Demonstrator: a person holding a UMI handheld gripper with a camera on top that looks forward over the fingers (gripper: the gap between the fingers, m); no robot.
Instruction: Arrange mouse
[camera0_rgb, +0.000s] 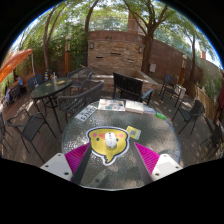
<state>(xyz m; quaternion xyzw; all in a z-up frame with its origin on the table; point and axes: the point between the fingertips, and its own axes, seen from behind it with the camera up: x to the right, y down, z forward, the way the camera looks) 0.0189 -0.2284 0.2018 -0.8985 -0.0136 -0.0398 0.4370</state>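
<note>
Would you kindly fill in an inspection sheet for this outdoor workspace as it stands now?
Surface: round glass table, outdoors.
Job's things: white mouse resting on a yellow mouse pad, between the fingers with a gap at each side.
Clutter: papers or booklets at the table's far side; a small yellow item beside the pad.
Gripper: gripper open, pink pads either side of the mouse.
Cables: nothing seen.
Surroundings: patio chairs, another table, brick wall, trees.

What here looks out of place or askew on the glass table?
Nothing is spilled or damaged. The white mouse lies roughly centred on the yellow mouse pad on the glass table. The open gripper has the pad between its fingers.
</note>
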